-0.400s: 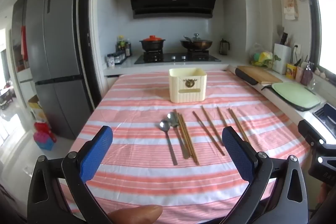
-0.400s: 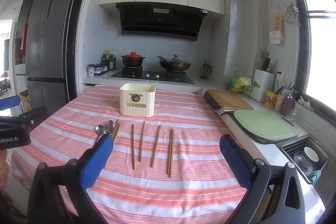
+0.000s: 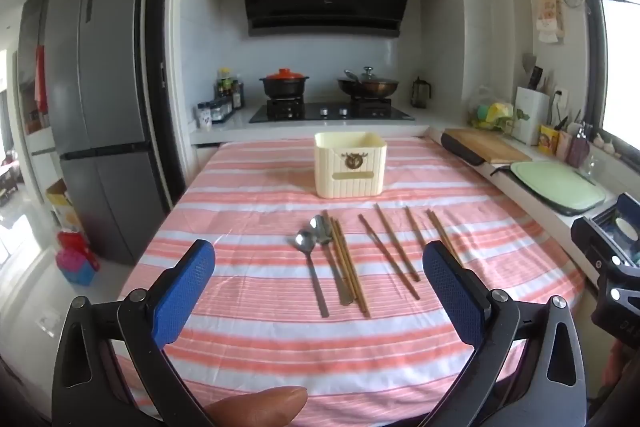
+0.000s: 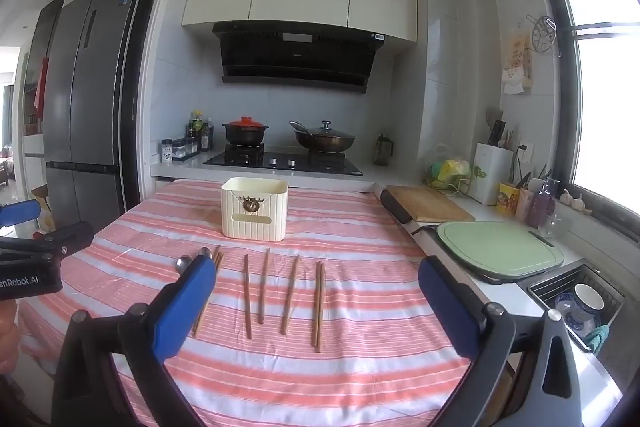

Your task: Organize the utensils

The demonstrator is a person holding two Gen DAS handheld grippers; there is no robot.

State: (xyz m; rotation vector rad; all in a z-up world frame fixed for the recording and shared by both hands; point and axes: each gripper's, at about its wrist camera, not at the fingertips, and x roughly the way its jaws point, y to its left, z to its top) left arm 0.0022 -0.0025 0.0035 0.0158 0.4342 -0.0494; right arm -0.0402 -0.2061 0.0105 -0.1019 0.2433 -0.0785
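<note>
A cream utensil box (image 3: 350, 169) stands at the middle of the striped table; it also shows in the right wrist view (image 4: 254, 208). In front of it lie two steel spoons (image 3: 313, 269) side by side, a pair of wooden chopsticks (image 3: 347, 263) touching them, and several loose chopsticks (image 3: 390, 251) to the right, seen also in the right wrist view (image 4: 264, 287). My left gripper (image 3: 319, 295) is open and empty, held above the near table edge, facing the spoons. My right gripper (image 4: 318, 301) is open and empty, facing the loose chopsticks.
The table carries a pink and white striped cloth (image 3: 360, 339). A counter runs along the right with a wooden board (image 4: 428, 203), a green board (image 4: 500, 247) and a sink (image 4: 580, 303). A stove with pots (image 3: 328, 107) is behind. A fridge (image 3: 100, 107) stands left.
Both grippers have shifted only slightly; the left view has drifted a little left. The utensils and box have not moved.
</note>
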